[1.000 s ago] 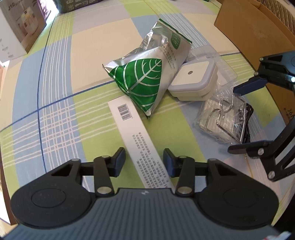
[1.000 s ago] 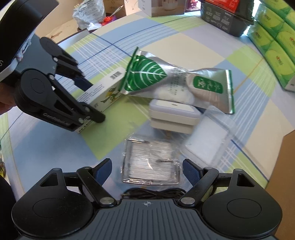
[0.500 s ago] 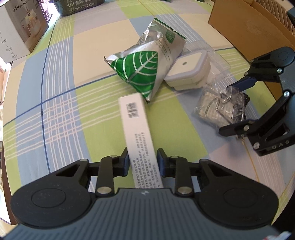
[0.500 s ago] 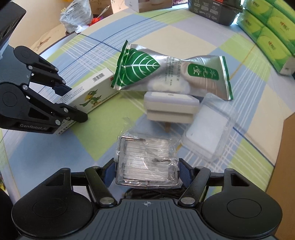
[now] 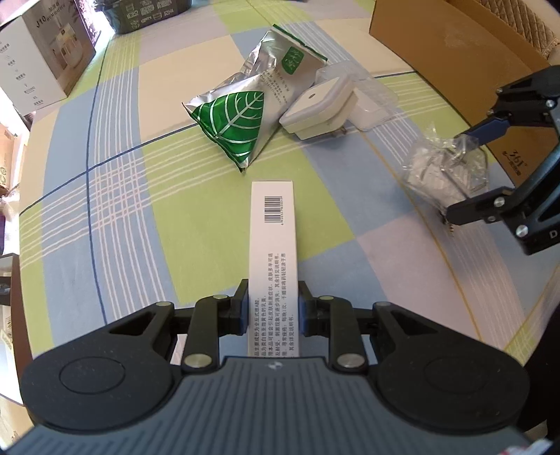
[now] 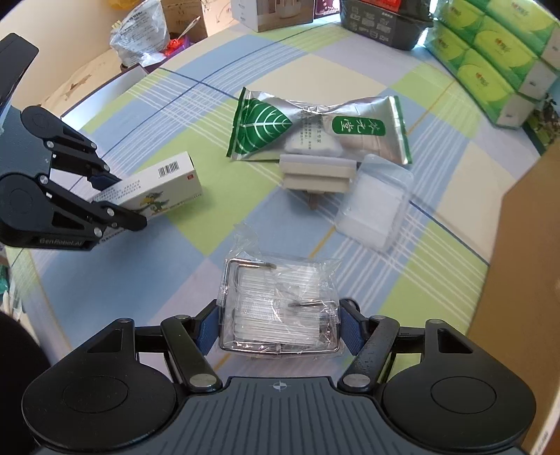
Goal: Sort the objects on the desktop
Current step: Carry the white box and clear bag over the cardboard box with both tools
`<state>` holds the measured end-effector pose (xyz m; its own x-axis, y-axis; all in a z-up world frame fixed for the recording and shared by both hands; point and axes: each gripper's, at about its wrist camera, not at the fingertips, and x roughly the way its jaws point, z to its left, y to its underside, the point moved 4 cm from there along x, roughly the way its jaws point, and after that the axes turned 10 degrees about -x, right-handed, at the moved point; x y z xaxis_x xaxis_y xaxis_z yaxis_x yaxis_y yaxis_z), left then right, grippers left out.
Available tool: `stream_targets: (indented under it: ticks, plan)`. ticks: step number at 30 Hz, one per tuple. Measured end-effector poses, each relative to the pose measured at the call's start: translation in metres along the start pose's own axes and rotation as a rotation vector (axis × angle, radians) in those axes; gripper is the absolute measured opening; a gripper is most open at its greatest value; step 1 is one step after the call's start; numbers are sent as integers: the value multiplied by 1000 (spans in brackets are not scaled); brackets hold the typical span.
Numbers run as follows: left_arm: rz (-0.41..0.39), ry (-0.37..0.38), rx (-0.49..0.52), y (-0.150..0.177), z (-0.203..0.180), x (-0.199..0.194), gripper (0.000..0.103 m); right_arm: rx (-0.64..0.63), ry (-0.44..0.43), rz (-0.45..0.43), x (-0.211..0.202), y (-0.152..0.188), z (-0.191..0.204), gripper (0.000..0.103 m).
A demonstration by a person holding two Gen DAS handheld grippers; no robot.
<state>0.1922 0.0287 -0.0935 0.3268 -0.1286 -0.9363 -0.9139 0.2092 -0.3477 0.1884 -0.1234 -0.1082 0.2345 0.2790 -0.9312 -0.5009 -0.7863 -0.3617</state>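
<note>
Checked cloth (image 5: 147, 196) w/ clutter: left gripper (image 5: 273, 308) clamps the box (image 5: 273, 245), long axis pointing far along its fingers, right gripper (image 6: 280, 322) pinches the wire pack (image 6: 280, 304), foil bag (image 6: 315, 126) far of both.

A checked cloth in green, blue and cream covers the worktop (image 5: 168, 196). At its far edge stand a white product carton (image 5: 45, 66) and a dark basket (image 6: 385, 21), near each other. Green tissue packs (image 6: 490, 59) are stacked along the right-hand rim. A brown cardboard box (image 5: 455, 45) sits at one side. Beyond the worktop lies a crumpled plastic bag (image 6: 140, 35).
</note>
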Motion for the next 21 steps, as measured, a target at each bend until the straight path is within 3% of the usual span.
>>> stream_targets:
  ticks: [10, 21]
  plan:
    - [-30, -19, 10, 9, -25, -40, 21, 35, 21, -13, -46, 37, 8, 66]
    - [-67, 7, 32, 12, -76, -80, 21, 28, 35, -54, -105, 69, 20, 66]
